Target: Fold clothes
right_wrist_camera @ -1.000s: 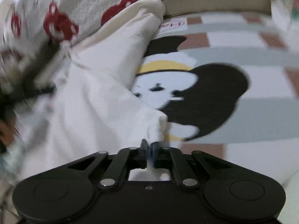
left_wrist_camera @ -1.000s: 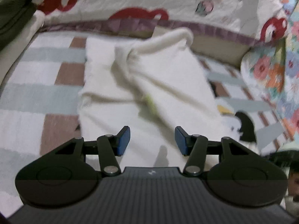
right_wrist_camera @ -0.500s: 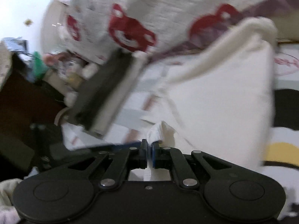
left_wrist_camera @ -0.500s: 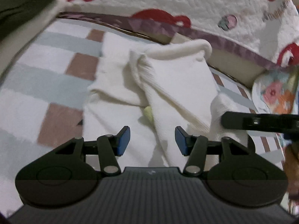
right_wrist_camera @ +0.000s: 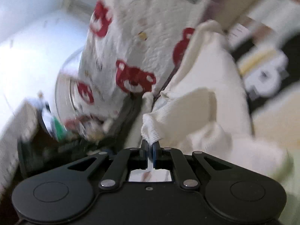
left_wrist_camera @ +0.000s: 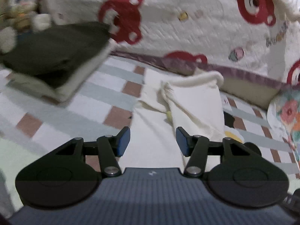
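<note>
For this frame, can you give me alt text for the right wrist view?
The right gripper is shut on a bunched edge of a cream garment, lifting it. Behind, blurred, hangs a white quilt with red bears.

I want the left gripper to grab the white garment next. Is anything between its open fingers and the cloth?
Nothing visible is. The left gripper is open with the white garment lying directly ahead on the checked bedding. The folded dark clothing sits off to the left, out of the path.
</note>
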### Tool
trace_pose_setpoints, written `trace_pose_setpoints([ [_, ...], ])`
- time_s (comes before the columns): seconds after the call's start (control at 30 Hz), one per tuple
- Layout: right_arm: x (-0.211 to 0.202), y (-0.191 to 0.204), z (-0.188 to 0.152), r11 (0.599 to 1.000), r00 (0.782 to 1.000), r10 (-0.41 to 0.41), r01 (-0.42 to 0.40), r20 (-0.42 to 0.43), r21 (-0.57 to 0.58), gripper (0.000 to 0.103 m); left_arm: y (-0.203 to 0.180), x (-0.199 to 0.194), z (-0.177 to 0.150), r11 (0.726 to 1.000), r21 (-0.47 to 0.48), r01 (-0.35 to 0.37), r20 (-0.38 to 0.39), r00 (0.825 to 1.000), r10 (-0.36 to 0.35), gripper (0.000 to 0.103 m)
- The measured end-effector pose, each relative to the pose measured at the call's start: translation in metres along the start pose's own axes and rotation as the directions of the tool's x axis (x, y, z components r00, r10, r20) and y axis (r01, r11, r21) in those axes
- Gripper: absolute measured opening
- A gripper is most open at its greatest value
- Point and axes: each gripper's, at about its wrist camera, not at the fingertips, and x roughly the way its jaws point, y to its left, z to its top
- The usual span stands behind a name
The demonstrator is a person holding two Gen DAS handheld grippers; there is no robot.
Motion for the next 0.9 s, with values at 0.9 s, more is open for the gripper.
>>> trace_pose_setpoints([
  [0.9,0.043,0.088,-0.030,0.813,0.858,-0.168,-0.157,-0.485,-0.560,0.009,0.050,0.036,-0.047,0.884,-0.422,0.201,-0.269,0.903,-0.334,0.065],
])
